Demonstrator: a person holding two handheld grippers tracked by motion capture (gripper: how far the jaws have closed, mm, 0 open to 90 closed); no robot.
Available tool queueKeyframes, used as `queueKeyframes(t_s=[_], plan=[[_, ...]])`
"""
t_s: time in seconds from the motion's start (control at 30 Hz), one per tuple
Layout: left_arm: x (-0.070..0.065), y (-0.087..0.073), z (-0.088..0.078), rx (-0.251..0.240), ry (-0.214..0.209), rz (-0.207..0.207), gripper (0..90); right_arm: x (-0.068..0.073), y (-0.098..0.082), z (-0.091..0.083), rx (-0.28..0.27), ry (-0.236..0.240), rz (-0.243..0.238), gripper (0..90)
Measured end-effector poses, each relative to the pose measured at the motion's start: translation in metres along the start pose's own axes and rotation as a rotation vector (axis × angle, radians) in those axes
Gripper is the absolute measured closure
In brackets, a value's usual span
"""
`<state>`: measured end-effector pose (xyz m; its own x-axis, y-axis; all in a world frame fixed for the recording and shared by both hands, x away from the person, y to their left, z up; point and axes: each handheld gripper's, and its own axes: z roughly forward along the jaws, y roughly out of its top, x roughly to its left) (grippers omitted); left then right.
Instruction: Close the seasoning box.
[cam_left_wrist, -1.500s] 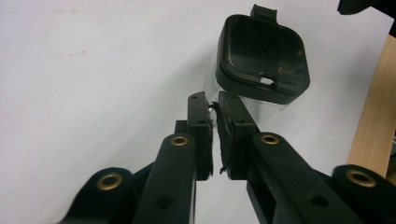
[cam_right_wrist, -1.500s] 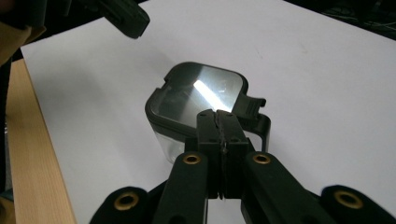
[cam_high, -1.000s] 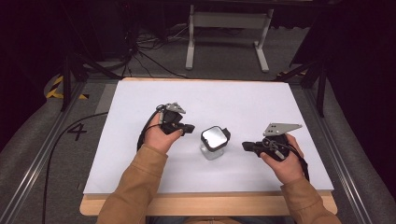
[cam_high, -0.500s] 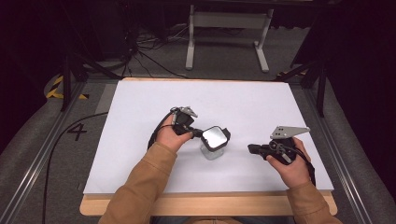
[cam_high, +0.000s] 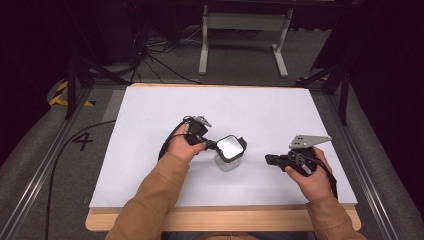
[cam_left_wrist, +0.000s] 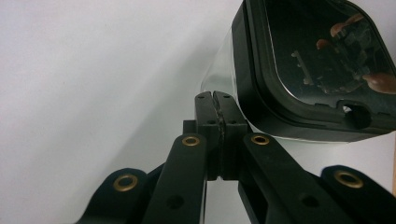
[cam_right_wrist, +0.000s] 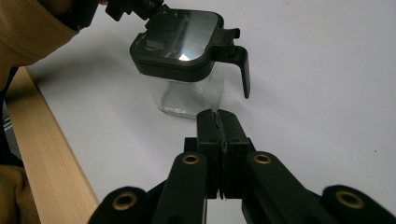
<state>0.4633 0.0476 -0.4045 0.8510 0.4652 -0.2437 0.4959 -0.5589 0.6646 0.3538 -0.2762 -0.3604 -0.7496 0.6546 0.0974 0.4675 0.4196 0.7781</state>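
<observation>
Right now a small clear jar (cam_high: 227, 159) with a black lid (cam_high: 231, 147) stands on the white table top (cam_high: 150, 165), between the two grippers. Its lid is shiny and has a black handle (cam_right_wrist: 243, 63) that hangs down one side.

The left gripper (cam_high: 209, 145) has its two fingers pressed flat together, with nothing between them. The tips are right at the edge of the lid, on the side away from the handle. In the left gripper view the clear wall of the jar (cam_left_wrist: 222, 77) sits just past the fingertips, and the lid (cam_left_wrist: 317, 70) is above and to the right of them. Whether the tips touch the lid is too close to tell.

The right gripper (cam_high: 269, 159) also has its fingers squeezed shut on nothing. It points at the jar from the other side and stays a little apart from it. In the right gripper view the jar (cam_right_wrist: 182, 95) stands straight ahead of the fingertips, with bare table between.

A tan sleeve (cam_high: 150, 200) comes in from the near edge, and the wooden table edge (cam_high: 210, 220) runs below the white top. Behind the table are black cables (cam_high: 155, 50) and a grey metal stand (cam_high: 245, 22) on the floor
</observation>
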Motion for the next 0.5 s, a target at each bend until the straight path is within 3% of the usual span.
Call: queueKeyframes(t_s=[0.17, 0.5], plan=[[-0.006, 0.0, -0.001, 0.022, -0.011, 0.003, 90.0, 0.0, 0.002, 0.001, -0.004, 0.001, -0.005, 89.3], [-0.018, -0.005, -0.003, 0.112, -0.01, 0.018, 90.0, 0.0, 0.009, 0.006, -0.004, 0.017, -0.025, 89.3]])
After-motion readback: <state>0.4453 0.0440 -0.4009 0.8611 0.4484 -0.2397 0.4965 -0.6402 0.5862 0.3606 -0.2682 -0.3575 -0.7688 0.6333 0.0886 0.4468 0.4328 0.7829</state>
